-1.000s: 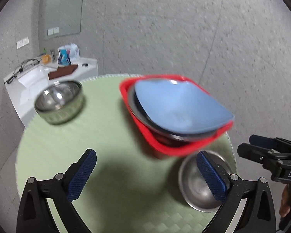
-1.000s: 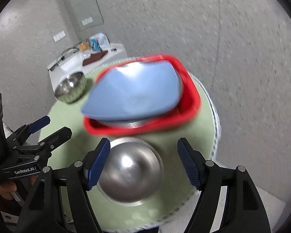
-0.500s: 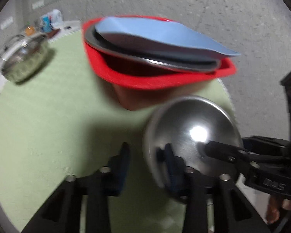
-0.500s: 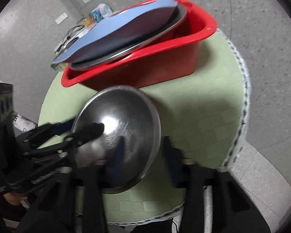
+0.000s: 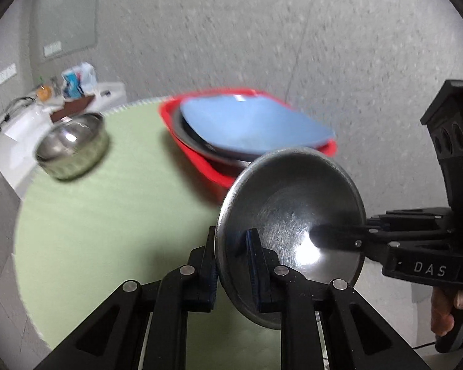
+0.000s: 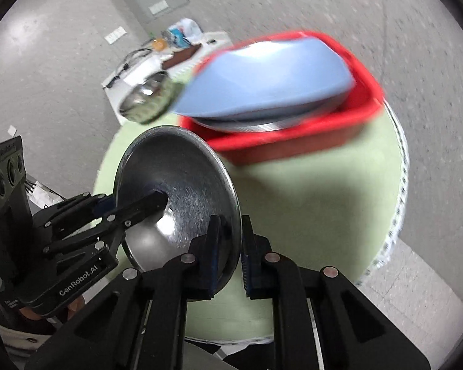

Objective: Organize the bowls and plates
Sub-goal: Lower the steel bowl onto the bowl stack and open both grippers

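Now mid-carry, by the look of it: lifted clear of the round green bench [image 5: 108, 215], tipped on edge, hanging between both tools and just in front of the red tub [image 6: 293, 145]. Loaded already with a blue plate [image 6: 262, 77] on top of a steel plate [image 6: 262, 126], that tub, so probably the place for this one too, though only a guess. Farther back on the bench, well apart, a deep steel bowl [image 5: 72, 148], not yet touched. Beyond the bench, a white side table [image 5: 21, 123] with clutter, out of the path.

Then the shallow steel dish [image 5: 290, 231] itself: pinched at its near rim by the left tongs [image 5: 234, 262], nearly closed on the thin metal; gripped at the opposite rim by the right tongs [image 6: 230, 252], likewise narrow. Next, likely a level-out and a lift over the tub wall, needing both grips in step. Main obstacle: the overhanging corner of the blue plate and the tub's near wall, both close to the dish.
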`<state>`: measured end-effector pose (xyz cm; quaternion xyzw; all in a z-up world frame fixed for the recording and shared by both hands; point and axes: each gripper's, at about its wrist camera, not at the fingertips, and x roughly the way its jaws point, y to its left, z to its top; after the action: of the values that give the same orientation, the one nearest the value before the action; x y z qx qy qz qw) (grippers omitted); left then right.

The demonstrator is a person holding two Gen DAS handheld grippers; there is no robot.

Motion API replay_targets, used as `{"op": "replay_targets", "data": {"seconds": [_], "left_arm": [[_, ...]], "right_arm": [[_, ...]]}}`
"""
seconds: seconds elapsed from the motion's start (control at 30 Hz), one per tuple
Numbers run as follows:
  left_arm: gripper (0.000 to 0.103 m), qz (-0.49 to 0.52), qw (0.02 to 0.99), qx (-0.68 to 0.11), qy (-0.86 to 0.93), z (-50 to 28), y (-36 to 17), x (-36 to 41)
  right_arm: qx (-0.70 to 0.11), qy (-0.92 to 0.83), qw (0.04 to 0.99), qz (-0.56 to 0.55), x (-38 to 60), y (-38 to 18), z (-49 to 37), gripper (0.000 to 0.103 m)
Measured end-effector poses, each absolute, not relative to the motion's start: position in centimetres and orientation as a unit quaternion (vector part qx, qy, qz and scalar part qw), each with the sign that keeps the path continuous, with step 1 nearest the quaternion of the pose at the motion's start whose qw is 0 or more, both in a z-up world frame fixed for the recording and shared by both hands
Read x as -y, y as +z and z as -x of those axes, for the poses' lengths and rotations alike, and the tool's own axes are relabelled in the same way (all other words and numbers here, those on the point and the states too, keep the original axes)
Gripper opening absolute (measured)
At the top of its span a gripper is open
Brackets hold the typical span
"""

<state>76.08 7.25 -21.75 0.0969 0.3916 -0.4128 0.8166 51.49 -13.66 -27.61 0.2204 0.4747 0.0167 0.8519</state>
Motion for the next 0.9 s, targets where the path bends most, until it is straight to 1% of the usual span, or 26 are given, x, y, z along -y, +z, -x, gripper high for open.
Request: {"op": "replay_targets", "data": {"seconds": [0.3, 0.5, 0.6, 0.73, 0.9], "left_arm": [[0.014, -0.054, 0.844, -0.365, -0.389, -81.8, -17.9, -16.5], [0.017, -0.056, 0.855, -0.366, -0.363, -88.2, -16.6, -20.4], [0.017, -0.054, 0.858, -0.37, -0.353, -91.8, -16.4, -20.6], [0.016, -0.047, 0.86, -0.38, -0.336, -96.8, -17.0, -18.9], [0.018, -0.047, 0.855, -0.403, -0.324, -101.6, -19.2, -16.1]], "right_arm": [[-0.442, 0.044, 0.876, -0.186, 7.7, -23.8, -58.6, 0.012], [-0.426, 0.062, 0.888, -0.159, 4.2, -22.4, -66.5, 0.012], [-0.429, 0.07, 0.887, -0.156, 3.2, -22.7, -71.1, 0.012], [-0.437, 0.068, 0.885, -0.148, 2.4, -23.2, -75.9, 0.012], [-0.459, 0.052, 0.875, -0.143, 2.0, -24.9, -80.4, 0.012]]}}
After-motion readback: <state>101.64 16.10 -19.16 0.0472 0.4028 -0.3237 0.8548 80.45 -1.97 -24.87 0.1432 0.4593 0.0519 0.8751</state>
